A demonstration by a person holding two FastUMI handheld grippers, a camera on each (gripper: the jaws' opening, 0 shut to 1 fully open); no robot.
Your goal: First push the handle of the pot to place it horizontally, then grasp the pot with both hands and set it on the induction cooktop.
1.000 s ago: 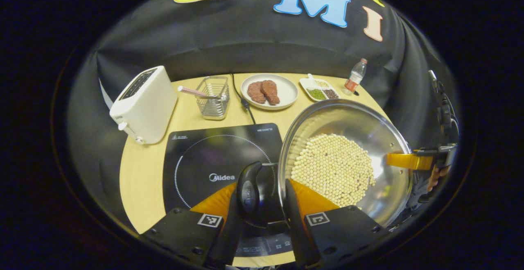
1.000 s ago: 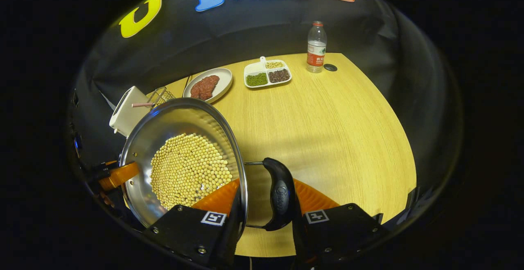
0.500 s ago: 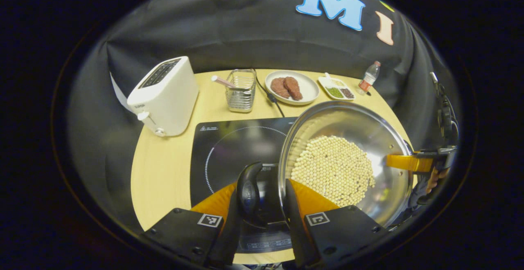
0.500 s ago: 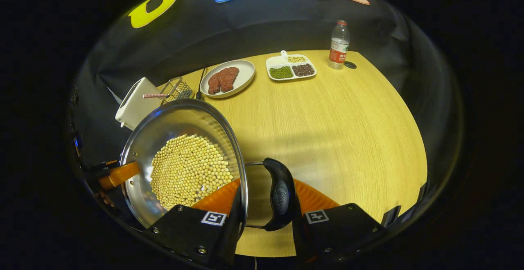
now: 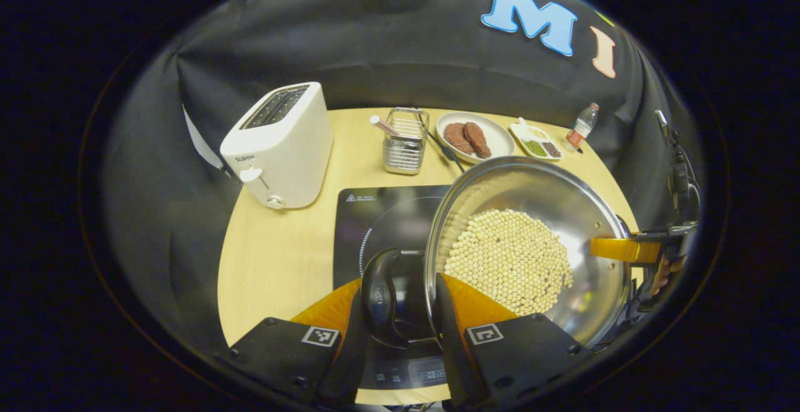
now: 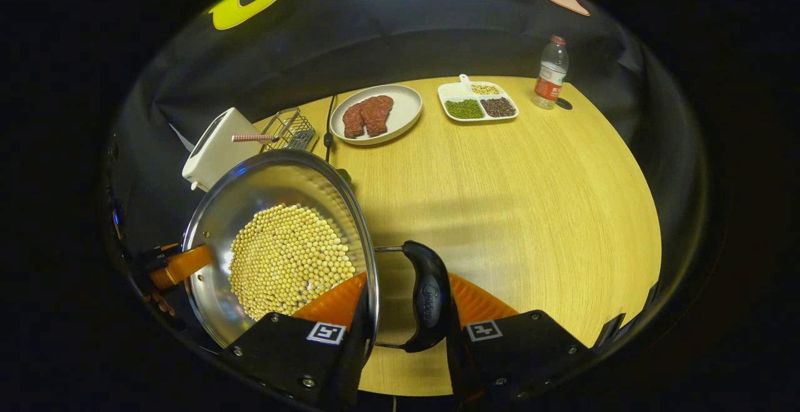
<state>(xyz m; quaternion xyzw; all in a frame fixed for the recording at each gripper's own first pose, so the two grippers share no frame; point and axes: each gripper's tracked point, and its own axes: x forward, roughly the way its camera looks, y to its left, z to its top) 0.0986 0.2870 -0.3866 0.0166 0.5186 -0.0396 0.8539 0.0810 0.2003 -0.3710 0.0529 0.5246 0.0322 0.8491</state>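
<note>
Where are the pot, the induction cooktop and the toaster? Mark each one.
pot (image 5: 531, 187): left gripper view, bare steel inner wall above the beans.
induction cooktop (image 5: 387, 212): left gripper view, black glass top left of the pot.
toaster (image 5: 287, 149): left gripper view, white front face.

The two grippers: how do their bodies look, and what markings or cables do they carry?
Each gripper, left and right, has a blocky black body with small screws and two square black-and-white tags, one at each finger's base. In the left gripper view, the right gripper appears farther off as a black frame with black cables above it.
</note>
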